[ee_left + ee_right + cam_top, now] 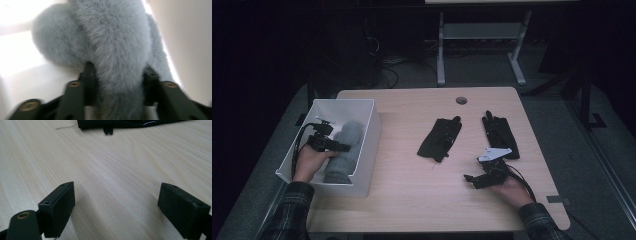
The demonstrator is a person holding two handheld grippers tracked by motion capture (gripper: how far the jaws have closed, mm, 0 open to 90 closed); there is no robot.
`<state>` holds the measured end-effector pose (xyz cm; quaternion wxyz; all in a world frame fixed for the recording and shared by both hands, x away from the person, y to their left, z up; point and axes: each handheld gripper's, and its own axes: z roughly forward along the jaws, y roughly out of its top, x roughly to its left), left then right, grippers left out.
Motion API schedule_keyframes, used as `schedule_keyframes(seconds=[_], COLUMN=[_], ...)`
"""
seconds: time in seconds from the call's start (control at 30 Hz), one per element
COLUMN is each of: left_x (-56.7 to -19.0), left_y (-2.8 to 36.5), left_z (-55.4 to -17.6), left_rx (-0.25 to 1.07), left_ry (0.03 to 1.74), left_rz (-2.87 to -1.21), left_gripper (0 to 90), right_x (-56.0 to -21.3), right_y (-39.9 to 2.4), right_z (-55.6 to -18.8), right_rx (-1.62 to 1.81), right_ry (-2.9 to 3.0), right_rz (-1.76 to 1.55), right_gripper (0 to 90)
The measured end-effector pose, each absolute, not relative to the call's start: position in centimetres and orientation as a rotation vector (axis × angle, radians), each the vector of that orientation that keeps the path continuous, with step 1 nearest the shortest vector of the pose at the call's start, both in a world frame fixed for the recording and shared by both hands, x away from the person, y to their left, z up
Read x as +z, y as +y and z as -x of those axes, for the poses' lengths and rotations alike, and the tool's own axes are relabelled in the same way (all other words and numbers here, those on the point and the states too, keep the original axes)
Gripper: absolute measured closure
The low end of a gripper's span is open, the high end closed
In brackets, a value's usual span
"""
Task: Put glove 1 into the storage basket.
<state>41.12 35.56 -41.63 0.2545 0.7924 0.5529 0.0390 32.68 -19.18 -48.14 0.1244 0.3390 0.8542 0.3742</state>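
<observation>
A white box (373, 131) stands at the table's left end with grey fluffy pieces (349, 134) inside. My left gripper (346, 147) is down inside the box. In the left gripper view a long grey fluffy piece (117, 45) runs between the jaws of the left gripper (119, 72); the fur brushes both pads without looking squeezed. My right gripper (470, 181) rests low over the table at the front right. Its jaws stand wide open over bare wood in the right gripper view (116, 202).
Two black gloves lie on the wooden table (412, 190), one in the middle (440, 138) and one to its right (500, 135). A glove's edge (120, 123) lies ahead of the right gripper. A cable hole (461, 100) sits near the far edge.
</observation>
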Motion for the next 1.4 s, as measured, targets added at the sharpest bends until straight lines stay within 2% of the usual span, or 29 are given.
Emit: schedule_keyframes(seconds=[0.13,0.23,0.53,0.87,1.2,1.4], left_x=[-40.5,-39.1,-34.4,-31.3,-30.6,-31.4], left_y=[35.2,34.9,33.3,28.1,22.2,18.9], left_z=[-41.1,-41.0,-40.1,-38.6,-37.1,-36.3], left_rx=[0.175,0.228,0.303,0.274,0.242,0.219], left_ry=[1.523,1.516,1.363,1.158,0.995,0.936], left_rz=[-2.16,-2.14,-2.125,-2.135,-2.147,-2.169], left_gripper=[35.4,28.5,25.2,21.6,13.2,12.8], right_x=[-48.1,-48.1,-48.1,-48.1,-48.1,-48.2], right_y=[-19.2,-19.2,-19.2,-19.2,-19.2,-19.1], right_z=[-32.7,-32.7,-32.7,-32.7,-32.7,-32.7], right_rx=[1.09,1.091,1.09,1.087,1.086,1.085], right_ry=[2.49,2.49,2.491,2.491,2.488,2.481], right_rz=[-0.989,-0.988,-0.989,-0.987,-0.992,-0.999], right_gripper=[14.1,14.2,13.8,13.4,13.1,13.1])
